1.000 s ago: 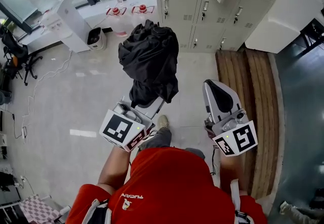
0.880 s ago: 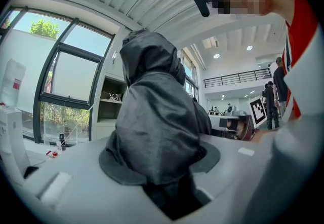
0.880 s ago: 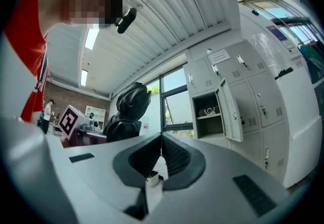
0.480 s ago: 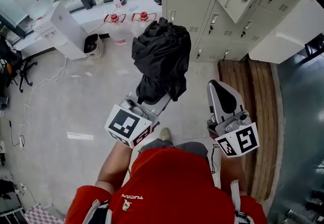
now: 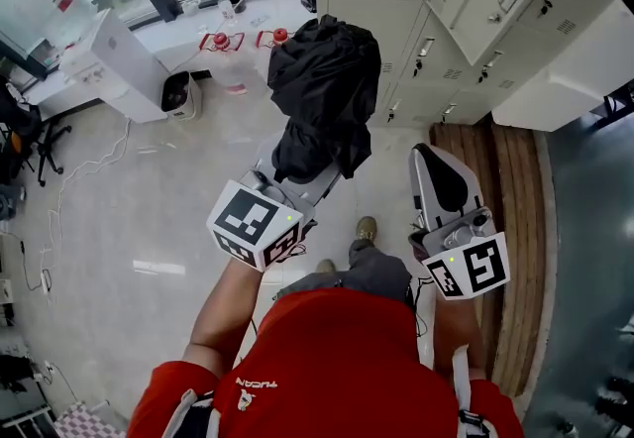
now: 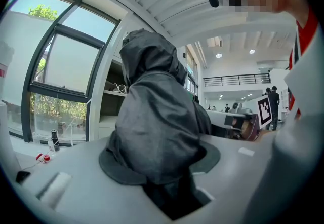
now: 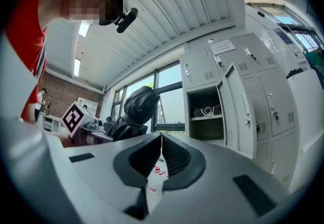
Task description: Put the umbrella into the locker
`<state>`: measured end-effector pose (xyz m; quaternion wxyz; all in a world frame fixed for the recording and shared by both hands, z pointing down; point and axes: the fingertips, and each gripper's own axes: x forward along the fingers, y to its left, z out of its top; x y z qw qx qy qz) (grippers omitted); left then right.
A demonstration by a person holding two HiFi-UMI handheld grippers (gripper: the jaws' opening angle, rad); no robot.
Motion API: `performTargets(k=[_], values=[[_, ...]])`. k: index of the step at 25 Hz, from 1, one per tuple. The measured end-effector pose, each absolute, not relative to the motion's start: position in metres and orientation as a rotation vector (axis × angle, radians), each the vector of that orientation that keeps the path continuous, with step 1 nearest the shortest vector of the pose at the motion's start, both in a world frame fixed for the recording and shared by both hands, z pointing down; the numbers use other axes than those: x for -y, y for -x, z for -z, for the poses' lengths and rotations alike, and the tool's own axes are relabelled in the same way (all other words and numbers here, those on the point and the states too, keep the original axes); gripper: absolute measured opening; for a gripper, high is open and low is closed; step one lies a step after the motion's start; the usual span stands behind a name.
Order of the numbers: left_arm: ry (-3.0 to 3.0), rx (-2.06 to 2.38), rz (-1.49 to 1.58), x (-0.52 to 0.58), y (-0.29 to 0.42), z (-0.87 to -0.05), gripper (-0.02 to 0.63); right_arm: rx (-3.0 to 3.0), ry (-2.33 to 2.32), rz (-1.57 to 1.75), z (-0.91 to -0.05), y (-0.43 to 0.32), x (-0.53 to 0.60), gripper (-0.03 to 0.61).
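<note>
The left gripper (image 5: 302, 178) has its fingers half closed on the lower end of the black umbrella (image 5: 325, 79), holding it upright and ready for the open locker (image 7: 205, 129) ahead, while the right gripper (image 5: 428, 154), fingers together, holds nothing.

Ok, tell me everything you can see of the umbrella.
The umbrella is black, collapsed, its thin, faintly shiny fabric bunched in loose crumpled folds. The left claw is shut on its lower end, so the bundle stands out ahead of the claw, held in the air and pointing toward the grey lockers. No handle or ribs show. Nothing else touches it.
</note>
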<state>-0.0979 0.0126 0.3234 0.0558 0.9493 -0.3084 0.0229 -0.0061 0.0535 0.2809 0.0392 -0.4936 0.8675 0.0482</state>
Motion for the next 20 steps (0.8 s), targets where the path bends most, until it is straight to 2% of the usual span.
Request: performTargets(k=[12,20], values=[[-2.812,1.03,-0.144,0.102,0.062,-0.328,0.195,-2.697,1.433,-0.277,-0.273,-0.028,0.063,0.003],[-2.725,1.051,-0.337,0.18,0.026,-0.348,0.194,-2.743,1.334,-0.244,-0.274,-0.051,0.126,0.003]])
